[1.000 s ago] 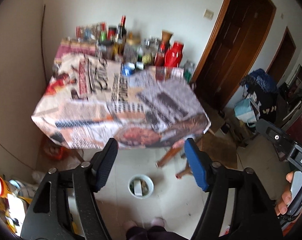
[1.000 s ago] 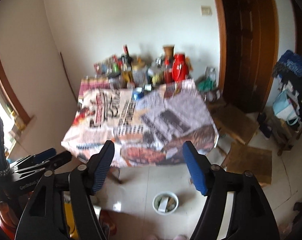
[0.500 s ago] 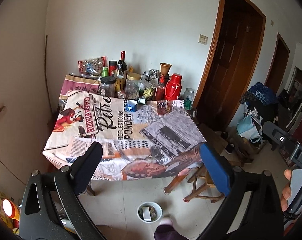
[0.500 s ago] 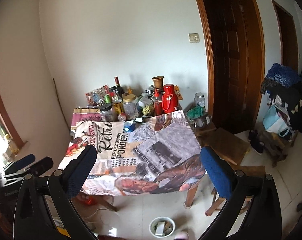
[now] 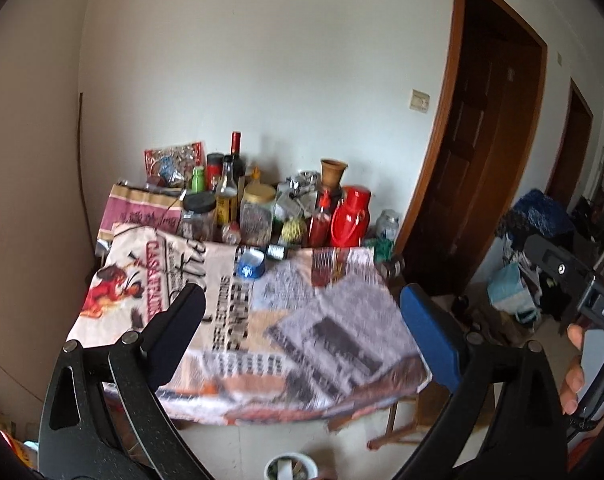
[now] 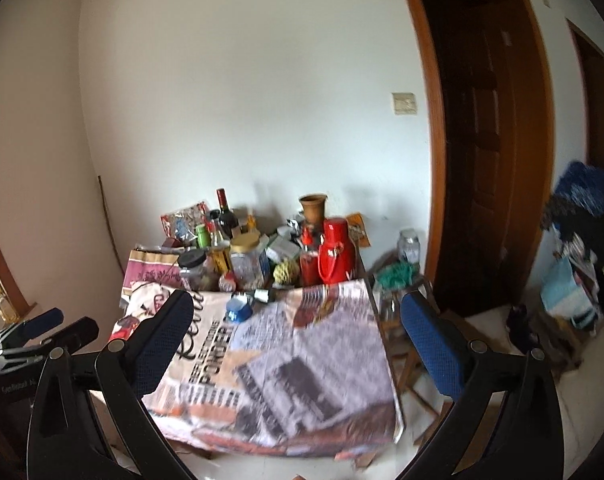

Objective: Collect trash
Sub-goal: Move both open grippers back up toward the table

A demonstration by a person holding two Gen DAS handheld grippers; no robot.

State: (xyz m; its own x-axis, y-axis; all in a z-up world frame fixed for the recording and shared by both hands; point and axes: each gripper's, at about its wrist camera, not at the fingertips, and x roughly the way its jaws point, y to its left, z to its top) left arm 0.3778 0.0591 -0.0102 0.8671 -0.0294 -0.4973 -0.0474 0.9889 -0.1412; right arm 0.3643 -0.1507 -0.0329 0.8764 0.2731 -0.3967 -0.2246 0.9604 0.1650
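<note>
Both claws are wide open and hold nothing. The left claw [image 5: 302, 332] and the right claw [image 6: 298, 332] point at the counter [image 5: 302, 344] with the newspaper-print cloth. This looks like the start: finding trash. A crushed blue can [image 5: 251, 265] lies on the cloth, just in front of the jars and bottles. Next, one claw needs to reach far forward to it. A small white bin [image 5: 290, 468] sits on the floor below.

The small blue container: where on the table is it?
In both wrist views the small blue container lies on the printed tablecloth, just before the jars, beside a toppled dark bottle.
</note>
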